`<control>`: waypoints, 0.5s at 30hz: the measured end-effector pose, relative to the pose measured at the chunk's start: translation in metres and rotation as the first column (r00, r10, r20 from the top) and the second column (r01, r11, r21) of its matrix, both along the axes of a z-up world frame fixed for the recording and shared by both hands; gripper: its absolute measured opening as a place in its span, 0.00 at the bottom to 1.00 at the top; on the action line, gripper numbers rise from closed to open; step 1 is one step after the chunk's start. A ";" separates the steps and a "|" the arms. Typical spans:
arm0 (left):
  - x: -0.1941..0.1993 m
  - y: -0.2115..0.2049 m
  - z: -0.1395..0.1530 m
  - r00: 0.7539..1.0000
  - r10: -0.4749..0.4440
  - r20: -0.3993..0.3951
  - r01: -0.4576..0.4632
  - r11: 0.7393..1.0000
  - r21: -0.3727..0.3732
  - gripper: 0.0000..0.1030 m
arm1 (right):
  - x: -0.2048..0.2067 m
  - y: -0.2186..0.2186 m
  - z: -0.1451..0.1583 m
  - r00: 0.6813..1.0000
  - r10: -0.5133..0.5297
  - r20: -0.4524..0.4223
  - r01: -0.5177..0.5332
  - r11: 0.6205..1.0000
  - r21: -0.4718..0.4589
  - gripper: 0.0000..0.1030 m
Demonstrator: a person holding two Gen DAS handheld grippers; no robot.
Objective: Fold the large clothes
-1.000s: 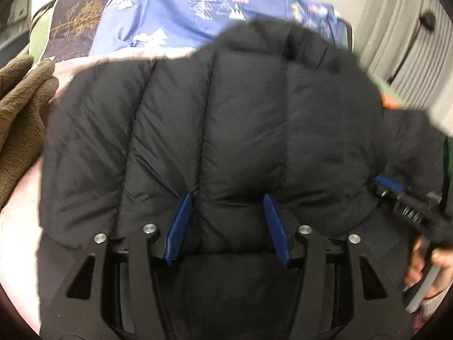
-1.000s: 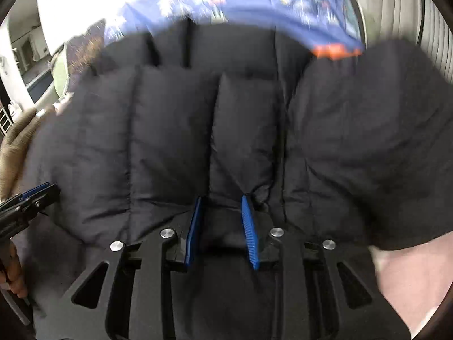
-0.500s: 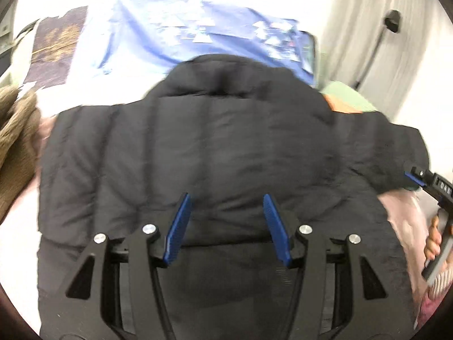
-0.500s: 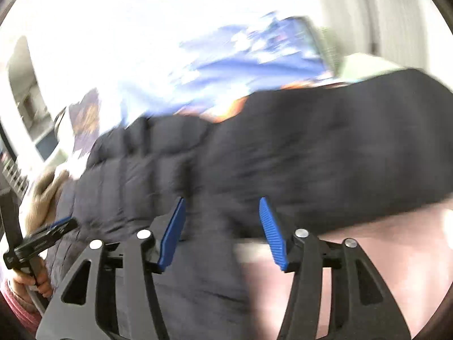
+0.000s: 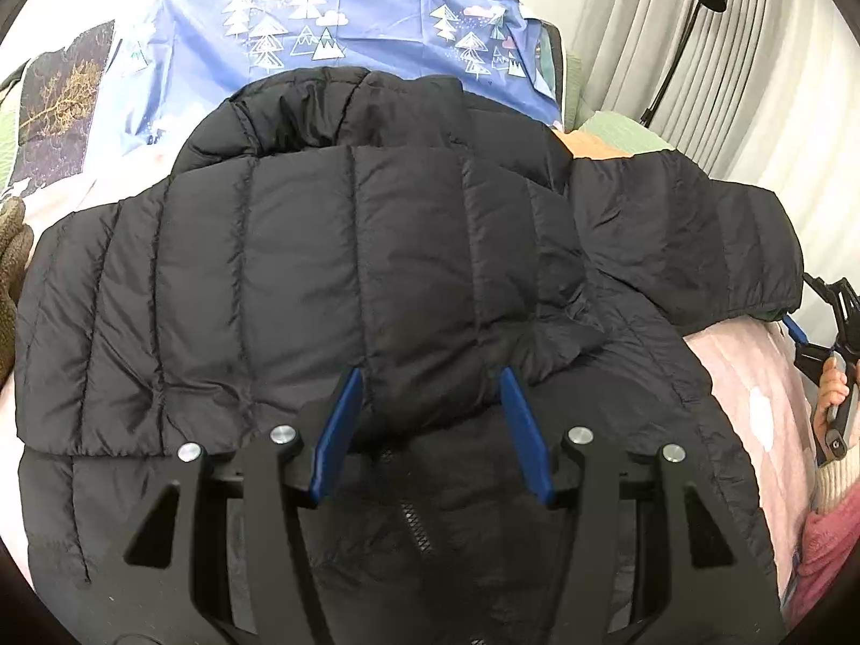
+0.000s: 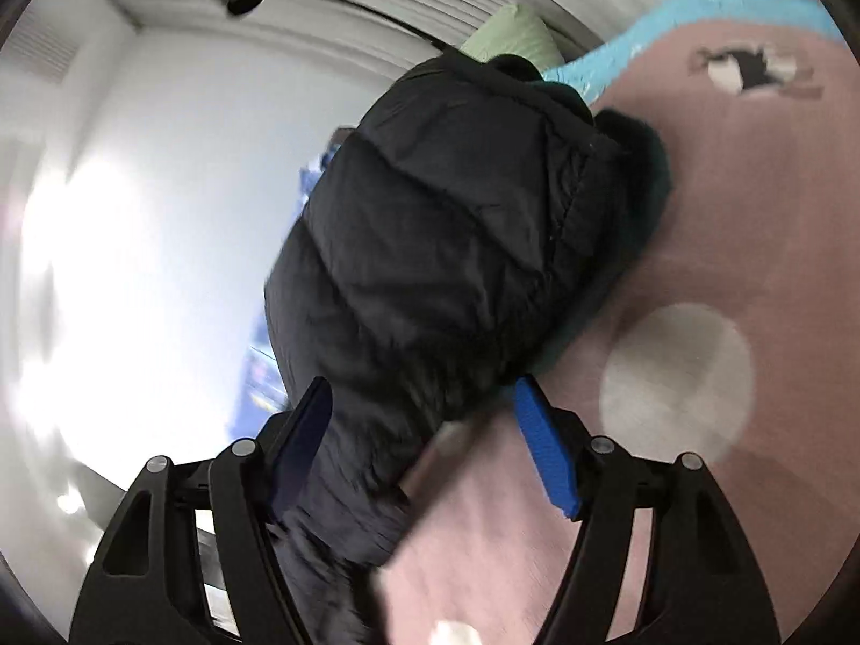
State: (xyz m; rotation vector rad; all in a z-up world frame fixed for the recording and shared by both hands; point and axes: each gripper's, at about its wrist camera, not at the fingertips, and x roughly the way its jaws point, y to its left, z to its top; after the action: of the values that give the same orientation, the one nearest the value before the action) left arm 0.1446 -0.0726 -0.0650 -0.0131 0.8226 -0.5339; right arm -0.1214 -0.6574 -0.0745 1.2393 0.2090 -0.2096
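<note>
With your left gripper [image 5: 427, 419] clamped on the black quilted puffer jacket's [image 5: 333, 269] folded half, your empty right gripper [image 6: 424, 446] is opening around its outstretched sleeve [image 6: 446, 247]: grip it, fold inward.

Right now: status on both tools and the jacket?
Left tool straddles a folded jacket edge, grip unclear. Right tool opening, sleeve between its fingers, not pinched. Sleeve still sticks out sideways; nothing in the way.

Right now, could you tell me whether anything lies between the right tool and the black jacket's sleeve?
Nothing visible does. The right tool is opening, with the black jacket's sleeve already running between its fingers above the pink bedcover.
</note>
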 end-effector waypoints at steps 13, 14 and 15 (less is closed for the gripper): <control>0.011 0.006 -0.003 0.999 0.034 -0.039 -0.036 0.997 -0.062 0.53 | 0.003 0.053 0.087 0.980 0.106 0.170 -0.065 0.971 -0.232 0.05; 0.013 0.013 -0.001 0.998 0.048 -0.047 -0.052 0.995 -0.084 0.53 | 0.012 0.074 0.105 0.969 0.168 0.179 -0.111 0.951 -0.290 0.05; 0.014 0.017 0.000 0.997 0.056 -0.050 -0.061 0.993 -0.098 0.53 | 0.021 0.093 0.120 0.958 0.223 0.180 -0.152 0.927 -0.344 0.05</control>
State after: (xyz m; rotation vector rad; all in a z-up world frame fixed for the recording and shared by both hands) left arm 0.1587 -0.0554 -0.0650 -0.1413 0.8390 -0.5199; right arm -0.1001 -0.5639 0.0459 0.8952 0.0981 0.0587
